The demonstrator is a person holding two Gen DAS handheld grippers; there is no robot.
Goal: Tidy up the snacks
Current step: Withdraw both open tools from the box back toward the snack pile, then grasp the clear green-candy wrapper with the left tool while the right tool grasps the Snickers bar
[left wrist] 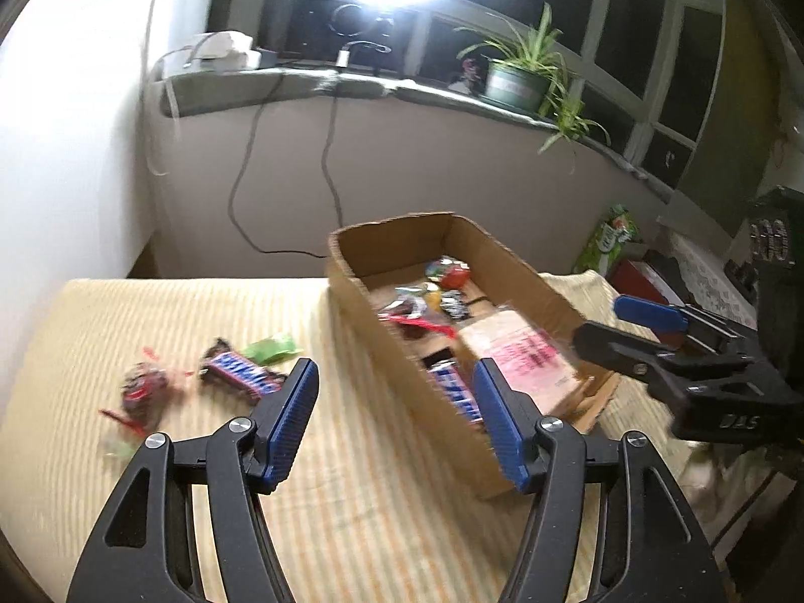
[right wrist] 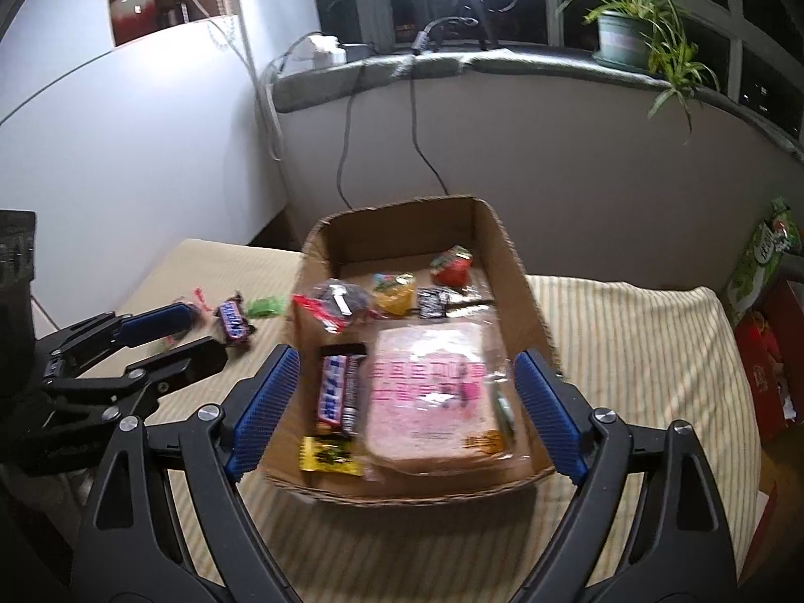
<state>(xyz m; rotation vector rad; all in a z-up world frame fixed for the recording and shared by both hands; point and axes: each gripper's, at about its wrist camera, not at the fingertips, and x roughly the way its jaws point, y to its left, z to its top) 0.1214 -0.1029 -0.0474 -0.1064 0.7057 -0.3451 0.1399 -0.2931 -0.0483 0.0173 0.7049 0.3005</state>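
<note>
Striped yellow cloth covers the worktop [right wrist: 628, 341], which stands below a windowsill bearing a potted spider plant [right wrist: 628, 35], a white charger and trailing cables under a glaring lamp. An open cardboard box [right wrist: 507, 261] sits on the cloth, holding a pink-printed packet of bread [right wrist: 432, 392], a Snickers bar [right wrist: 337, 387], a yellow sachet [right wrist: 329, 455], a dark wrapped candy with red ends [right wrist: 334, 304], a yellow jelly cup [right wrist: 393, 291], a red sweet [right wrist: 452, 264] and a small black-and-white wrapper [right wrist: 433, 301]. Left of the box, loose on the cloth, lie another Snickers bar [left wrist: 241, 369], a green wrapper [left wrist: 274, 346] just behind it and a dark candy with red ends [left wrist: 143, 389]. The left tool [left wrist: 394, 422] hovers spread wide and empty over the cloth between these loose snacks and the box's near wall. The right tool [right wrist: 402, 412] is also spread wide and empty, its blue pads flanking the box's near end.
</note>
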